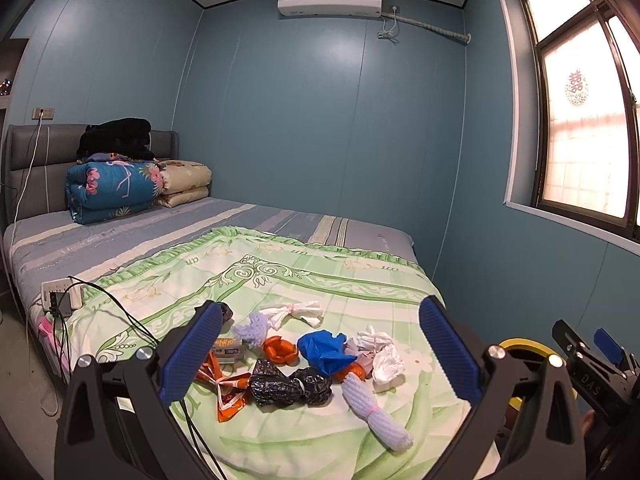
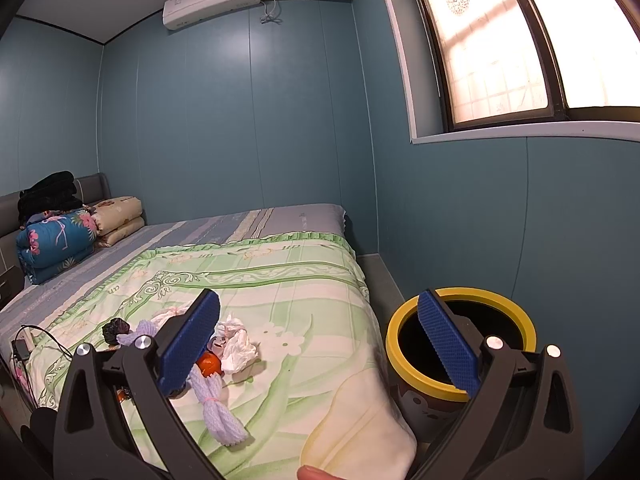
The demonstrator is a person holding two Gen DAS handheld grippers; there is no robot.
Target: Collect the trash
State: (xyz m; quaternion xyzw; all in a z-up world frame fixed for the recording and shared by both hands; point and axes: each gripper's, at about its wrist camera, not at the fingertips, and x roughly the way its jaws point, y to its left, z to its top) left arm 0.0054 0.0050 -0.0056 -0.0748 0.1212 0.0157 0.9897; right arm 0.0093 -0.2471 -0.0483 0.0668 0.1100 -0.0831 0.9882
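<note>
Trash lies in a heap on the green blanket: a blue plastic bag, a knotted black bag, an orange wrapper, a white foam net, crumpled white paper and a white tied bag. My left gripper hovers open in front of the heap, holding nothing. My right gripper is also open and empty. Its left finger is near the crumpled paper and its right finger stands in front of the yellow-rimmed bin beside the bed.
Folded quilts are stacked at the headboard. A power strip with black cables lies at the bed's left edge. The blue wall and the window are close on the right. A fingertip shows at the bottom edge.
</note>
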